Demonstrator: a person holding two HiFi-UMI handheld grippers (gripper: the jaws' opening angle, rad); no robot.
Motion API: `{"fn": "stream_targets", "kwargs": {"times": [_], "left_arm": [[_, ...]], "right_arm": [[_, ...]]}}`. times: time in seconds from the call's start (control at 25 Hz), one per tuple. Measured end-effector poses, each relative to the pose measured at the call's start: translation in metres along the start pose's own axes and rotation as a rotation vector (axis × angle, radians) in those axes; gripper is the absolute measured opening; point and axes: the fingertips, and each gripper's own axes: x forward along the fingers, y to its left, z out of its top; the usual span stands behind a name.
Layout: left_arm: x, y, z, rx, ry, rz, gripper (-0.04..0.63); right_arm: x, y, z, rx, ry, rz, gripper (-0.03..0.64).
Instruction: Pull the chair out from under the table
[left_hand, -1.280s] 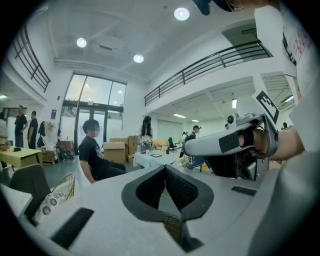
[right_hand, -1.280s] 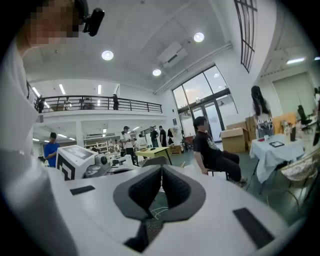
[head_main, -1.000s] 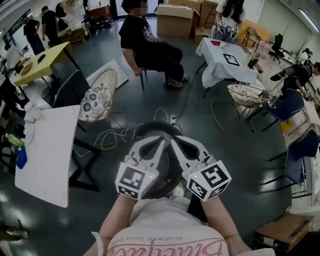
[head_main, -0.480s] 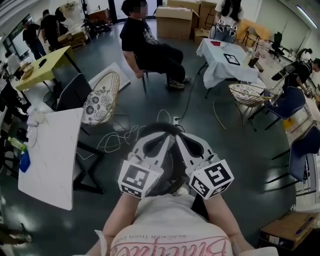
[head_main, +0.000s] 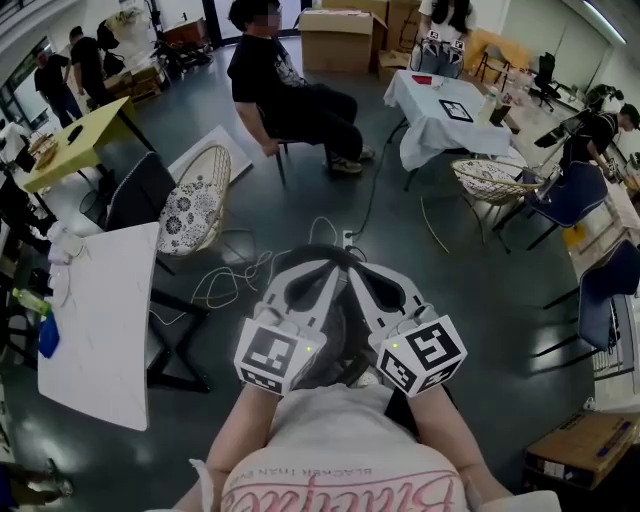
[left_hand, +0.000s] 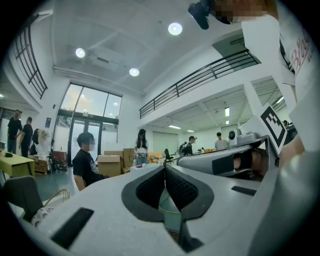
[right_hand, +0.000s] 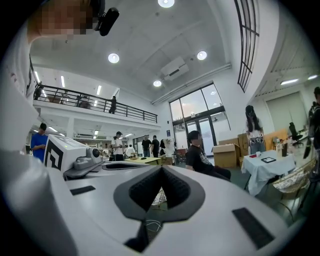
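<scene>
Both grippers are held side by side close to my body and point level into the room. My left gripper (head_main: 322, 280) (left_hand: 165, 171) is shut with nothing between its pads. My right gripper (head_main: 358, 280) (right_hand: 161, 170) is shut and empty too. A dark rounded shape (head_main: 318, 254) lies on the floor right under them; I cannot tell what it is. A wicker chair with a patterned cushion (head_main: 195, 200) stands beyond the white table (head_main: 100, 330) at the left. Another wicker chair (head_main: 490, 180) stands by the cloth-covered table (head_main: 440, 125) at the far right.
A seated person (head_main: 285, 95) in black is straight ahead. White cables (head_main: 230, 275) trail over the dark floor. A dark chair (head_main: 140, 190) and a yellow table (head_main: 70, 145) are at the left. Blue chairs (head_main: 605, 300) and a cardboard box (head_main: 580, 450) are at the right.
The head view has shifted a little, so the room sits slightly lower and nearer. Both grippers stay shut in the same place before my body.
</scene>
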Motion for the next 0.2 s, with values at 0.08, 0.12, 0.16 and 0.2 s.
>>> {"fn": "stream_targets", "kwargs": {"times": [0.08,0.12,0.16,0.2], "left_arm": [[0.0028,0.0027,0.0002,0.000,-0.004,-0.003,0.005],[0.0041,0.0040,0.0005,0.000,-0.007,-0.004,0.005],[0.0055,0.0053,0.0009,0.001,-0.010,-0.005,0.005],[0.0069,0.0066,0.0014,0.001,-0.012,-0.006,0.005]], "right_arm": [[0.0030,-0.0016,-0.0009,-0.001,0.000,-0.002,0.005],[0.0045,-0.0023,-0.0011,-0.002,-0.001,-0.003,0.005],[0.0061,-0.0030,-0.0013,-0.003,-0.003,-0.003,0.005],[0.0076,-0.0038,-0.0015,-0.004,-0.005,-0.003,0.005]]}}
